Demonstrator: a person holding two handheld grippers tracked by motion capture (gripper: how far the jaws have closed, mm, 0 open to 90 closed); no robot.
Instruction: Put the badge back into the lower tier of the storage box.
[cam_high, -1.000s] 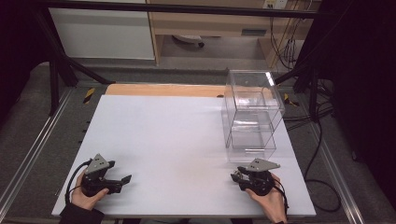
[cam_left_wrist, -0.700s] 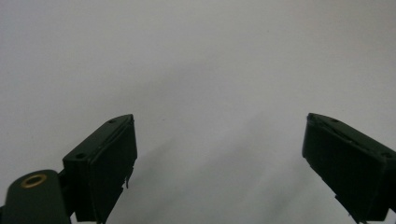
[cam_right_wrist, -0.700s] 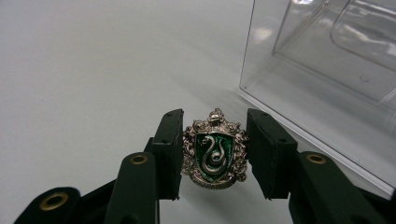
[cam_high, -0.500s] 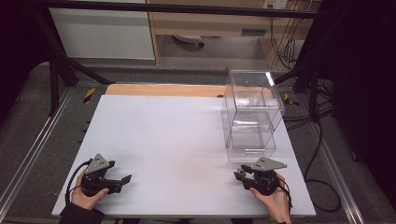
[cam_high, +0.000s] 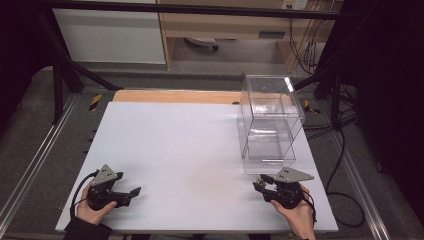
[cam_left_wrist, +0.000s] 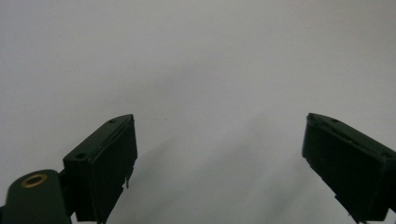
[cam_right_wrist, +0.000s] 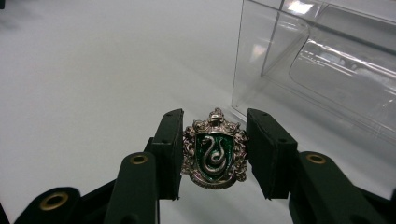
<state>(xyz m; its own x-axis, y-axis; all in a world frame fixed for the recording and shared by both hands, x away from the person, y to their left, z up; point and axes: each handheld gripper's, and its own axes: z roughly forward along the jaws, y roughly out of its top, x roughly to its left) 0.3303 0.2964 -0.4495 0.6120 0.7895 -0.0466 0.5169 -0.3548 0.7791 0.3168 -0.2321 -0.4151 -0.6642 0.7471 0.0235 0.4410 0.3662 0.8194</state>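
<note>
The right gripper (cam_right_wrist: 214, 154) has its two black jaws clamped on a small silver crest-shaped badge with a green enamel shield and a silver snake (cam_right_wrist: 215, 156), one pad on each side edge, so the face stands upright toward the gripper's camera. Holding it by the edges keeps the decorated front clear, and I judge it also makes it easier to set down flat or slide in somewhere.

In the high view that right gripper (cam_high: 261, 183) sits low at the near right of the white table top (cam_high: 190, 150), jaws pointing left, with the badge pinched at the tip, too small there to make out. Just beyond it stands the clear plastic two-tier box (cam_high: 270, 122), upright. Its open fronts look like the likely home for the badge, which would explain why the hand waits so close.

Over on the near left, the left gripper (cam_high: 131, 192) rests on the table, well apart from everything. Its jaws stand wide apart with nothing between them, only bare white surface, as the left gripper view shows; it seems parked, ready to steady the box if needed.
</note>
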